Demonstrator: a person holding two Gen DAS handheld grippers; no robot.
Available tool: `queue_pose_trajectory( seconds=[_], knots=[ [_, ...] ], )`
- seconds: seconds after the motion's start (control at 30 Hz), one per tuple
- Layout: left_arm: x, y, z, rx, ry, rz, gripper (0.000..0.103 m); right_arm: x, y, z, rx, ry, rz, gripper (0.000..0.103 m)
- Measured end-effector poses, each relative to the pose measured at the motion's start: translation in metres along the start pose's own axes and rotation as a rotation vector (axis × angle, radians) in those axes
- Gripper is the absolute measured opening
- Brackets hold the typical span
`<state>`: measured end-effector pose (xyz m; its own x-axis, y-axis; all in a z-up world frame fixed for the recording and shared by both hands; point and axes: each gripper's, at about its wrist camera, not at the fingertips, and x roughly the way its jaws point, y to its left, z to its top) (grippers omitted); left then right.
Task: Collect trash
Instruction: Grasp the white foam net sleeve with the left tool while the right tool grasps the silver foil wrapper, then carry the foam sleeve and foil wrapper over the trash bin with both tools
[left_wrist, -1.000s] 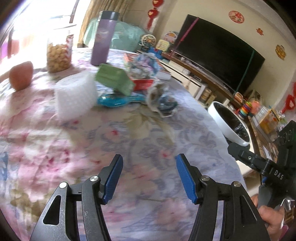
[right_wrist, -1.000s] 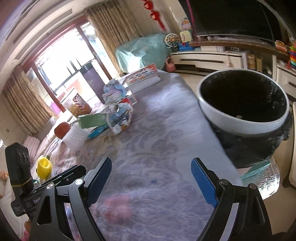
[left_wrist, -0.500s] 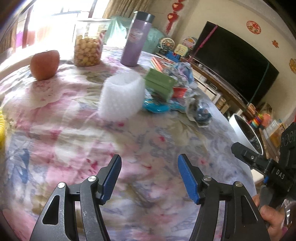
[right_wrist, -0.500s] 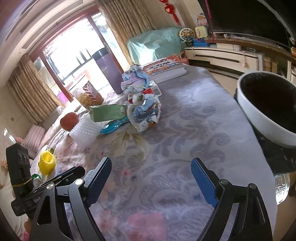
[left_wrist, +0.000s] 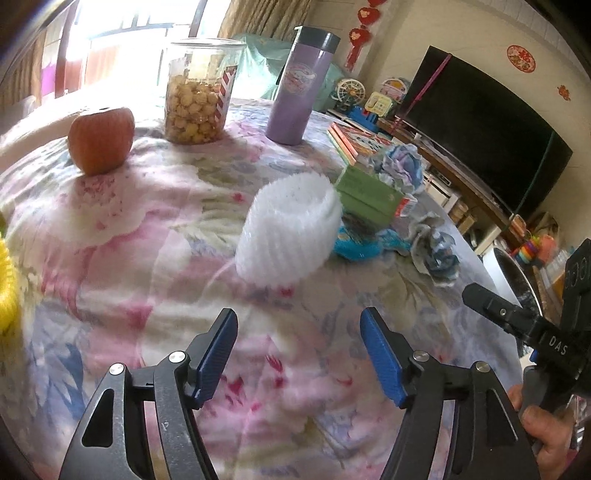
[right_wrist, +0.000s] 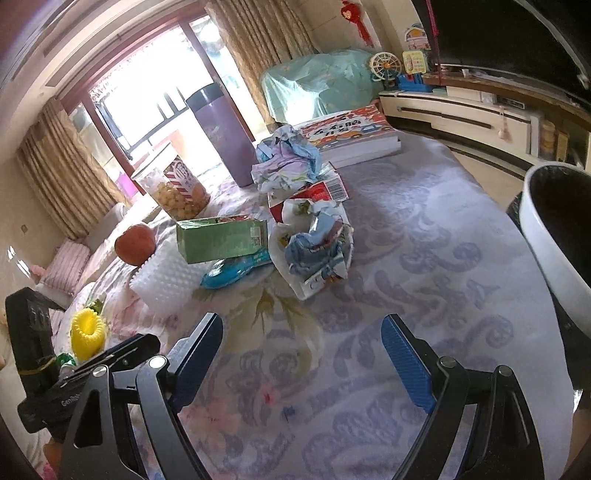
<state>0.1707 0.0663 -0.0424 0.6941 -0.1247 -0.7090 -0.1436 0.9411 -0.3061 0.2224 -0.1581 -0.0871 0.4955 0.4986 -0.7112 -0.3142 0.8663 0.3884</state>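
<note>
Trash lies in a cluster on the flowered tablecloth: a white foam net sleeve (left_wrist: 290, 225) (right_wrist: 166, 277), a green carton (left_wrist: 369, 194) (right_wrist: 221, 238), a blue wrapper (left_wrist: 356, 247) (right_wrist: 232, 271), a crumpled white-and-blue bag (right_wrist: 316, 245) (left_wrist: 437, 254), crumpled paper (right_wrist: 286, 160) and a red-and-white box (right_wrist: 321, 192). My left gripper (left_wrist: 299, 354) is open and empty, just short of the foam sleeve. My right gripper (right_wrist: 303, 360) is open and empty, short of the crumpled bag. A white-rimmed black bin (right_wrist: 554, 236) stands beyond the table's right edge.
An apple (left_wrist: 101, 140), a jar of snacks (left_wrist: 199, 92), a purple tumbler (left_wrist: 301, 85) and stacked books (right_wrist: 351, 133) stand at the back of the table. A yellow foam ring (right_wrist: 86, 334) lies at the left. A TV and cabinet fill the far wall.
Both grippers have swung left, away from the bin and toward the trash cluster. The foam sleeve now sits ahead of my left gripper. Both stay open.
</note>
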Motion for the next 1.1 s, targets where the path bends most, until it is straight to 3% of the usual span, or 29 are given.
queue_pose_trajectory(
  seconds=[0.4,0.47,0.5,0.53,0.57,0.6,0.7,1.1],
  knots=[
    [0.032,0.005,0.029,0.023,-0.05,0.02,0.067,0.039,-0.006,0.029,0.004,0.024,-0.031,0.089],
    [0.037,0.006,0.03,0.031,-0.046,0.011,0.054,0.041,-0.006,0.03,-0.007,0.018,-0.041,0.087],
    [0.039,0.006,0.03,0.033,-0.038,0.004,0.041,0.042,-0.005,0.031,-0.017,0.013,-0.05,0.079],
    [0.041,0.006,0.03,0.034,-0.029,0.0,0.032,0.042,-0.005,0.03,-0.026,0.013,-0.06,0.06],
    [0.042,0.007,0.03,0.036,-0.029,-0.003,0.029,0.042,-0.005,0.03,-0.029,0.019,-0.067,0.049],
    [0.042,0.007,0.03,0.038,-0.03,-0.008,0.023,0.043,-0.006,0.029,-0.028,0.025,-0.071,0.043],
    [0.038,0.008,0.028,0.041,-0.034,-0.017,0.021,0.035,-0.008,0.024,-0.033,0.015,-0.071,0.032],
    [0.004,-0.009,0.004,0.076,-0.031,-0.03,0.02,-0.011,-0.015,0.005,-0.016,-0.025,-0.03,0.028]
  ],
)
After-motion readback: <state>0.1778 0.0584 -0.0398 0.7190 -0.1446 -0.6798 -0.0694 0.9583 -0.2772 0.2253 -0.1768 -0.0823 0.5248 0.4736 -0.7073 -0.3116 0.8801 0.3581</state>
